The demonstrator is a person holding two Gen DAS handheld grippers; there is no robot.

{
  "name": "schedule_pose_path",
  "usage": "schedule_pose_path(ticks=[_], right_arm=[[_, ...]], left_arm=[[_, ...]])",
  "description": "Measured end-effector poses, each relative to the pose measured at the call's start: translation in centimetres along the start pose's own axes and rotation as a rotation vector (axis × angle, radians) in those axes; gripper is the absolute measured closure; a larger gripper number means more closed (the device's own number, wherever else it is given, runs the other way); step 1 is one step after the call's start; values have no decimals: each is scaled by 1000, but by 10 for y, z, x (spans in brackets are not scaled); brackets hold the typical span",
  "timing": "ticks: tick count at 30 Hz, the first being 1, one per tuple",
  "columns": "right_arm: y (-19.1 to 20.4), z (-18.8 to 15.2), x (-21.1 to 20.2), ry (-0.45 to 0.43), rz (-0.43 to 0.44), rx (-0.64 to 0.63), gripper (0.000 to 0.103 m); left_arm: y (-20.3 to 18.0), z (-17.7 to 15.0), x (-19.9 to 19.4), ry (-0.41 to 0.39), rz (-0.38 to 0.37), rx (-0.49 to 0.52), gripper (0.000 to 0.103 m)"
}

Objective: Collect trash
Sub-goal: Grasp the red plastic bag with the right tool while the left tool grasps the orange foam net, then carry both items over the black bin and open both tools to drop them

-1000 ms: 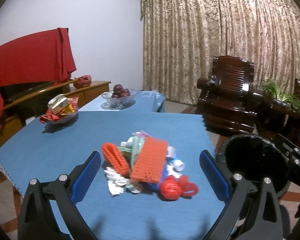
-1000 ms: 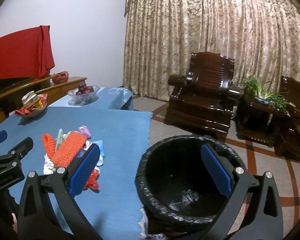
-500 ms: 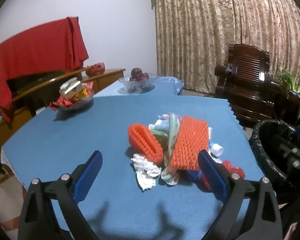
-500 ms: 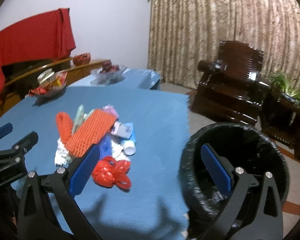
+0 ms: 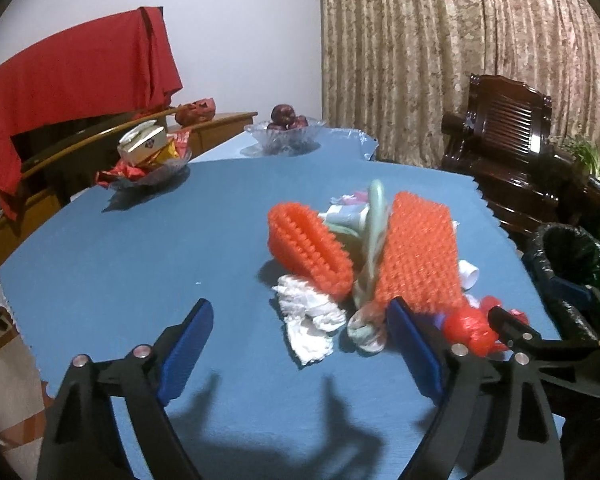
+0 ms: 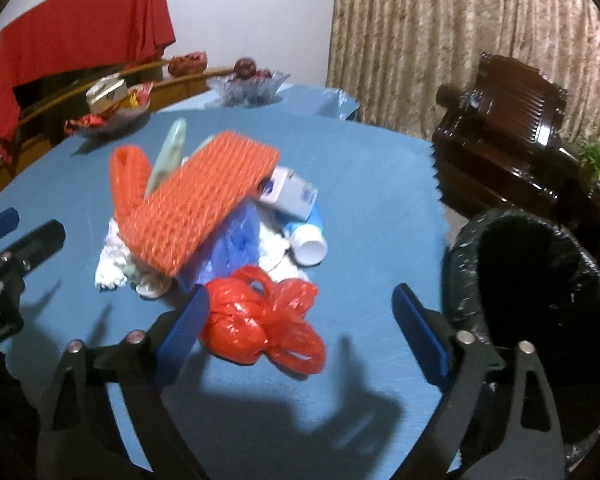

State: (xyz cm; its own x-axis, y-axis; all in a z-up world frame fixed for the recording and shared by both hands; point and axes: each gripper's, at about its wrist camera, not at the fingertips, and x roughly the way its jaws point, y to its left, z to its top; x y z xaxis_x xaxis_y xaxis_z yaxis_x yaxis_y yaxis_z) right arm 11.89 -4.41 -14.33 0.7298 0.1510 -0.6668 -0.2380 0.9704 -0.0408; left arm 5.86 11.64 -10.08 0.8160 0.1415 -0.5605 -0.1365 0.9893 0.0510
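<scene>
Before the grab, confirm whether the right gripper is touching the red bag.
Cannot tell. In the right wrist view the right gripper stands open around the red bag; its left pad overlaps the bag's edge, with no clear gap or press.

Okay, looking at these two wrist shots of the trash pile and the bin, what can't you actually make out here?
- Bin interior: right wrist view shows only black liner; contents lost in darkness.
- Bin in the left wrist view: largely hidden behind the right tool.
- Items under the orange foam net: covered by it.
- White carton label: too blurred to read.
- Snack bowl wrappers: too small to identify.
- Red bag contents: opaque plastic hides them.
</scene>
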Motion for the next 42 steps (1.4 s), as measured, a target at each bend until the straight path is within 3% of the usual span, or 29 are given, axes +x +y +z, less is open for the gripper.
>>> schedule_pose_path(ticks=[8,13,16,21,26,34,35,37,40,42], right_arm=[[8,-7,18,66,73,-22,38],[9,-7,16,82,194,-26,79],[7,-9,11,83,206,-29,89],[-9,-5,-3,49,162,-15,97],[-32,1,-14,7,99,5,97],[-51,6,-12,-11,70,14,97],[-52,6,-12,-10,71,15,97],[-52,6,-11,-8,76,19,97],[-53,5,-9,-7,80,22,97],[-53,5,-9,-8,79,24,97]], left_arm=[[4,-5,12,41,1,-11,20],[0,-6,14,48,-24,4,27],[-5,-5,14,54,-45,14,32],[-20,-1,14,58,-98,26,37],[-38,4,18,48,-139,41,37],[-62,11,42,64,-167,55,36],[-64,12,45,70,-173,56,39],[-68,11,50,87,-184,69,63],[-71,8,54,108,-228,66,90],[-72,7,50,96,-230,71,91]])
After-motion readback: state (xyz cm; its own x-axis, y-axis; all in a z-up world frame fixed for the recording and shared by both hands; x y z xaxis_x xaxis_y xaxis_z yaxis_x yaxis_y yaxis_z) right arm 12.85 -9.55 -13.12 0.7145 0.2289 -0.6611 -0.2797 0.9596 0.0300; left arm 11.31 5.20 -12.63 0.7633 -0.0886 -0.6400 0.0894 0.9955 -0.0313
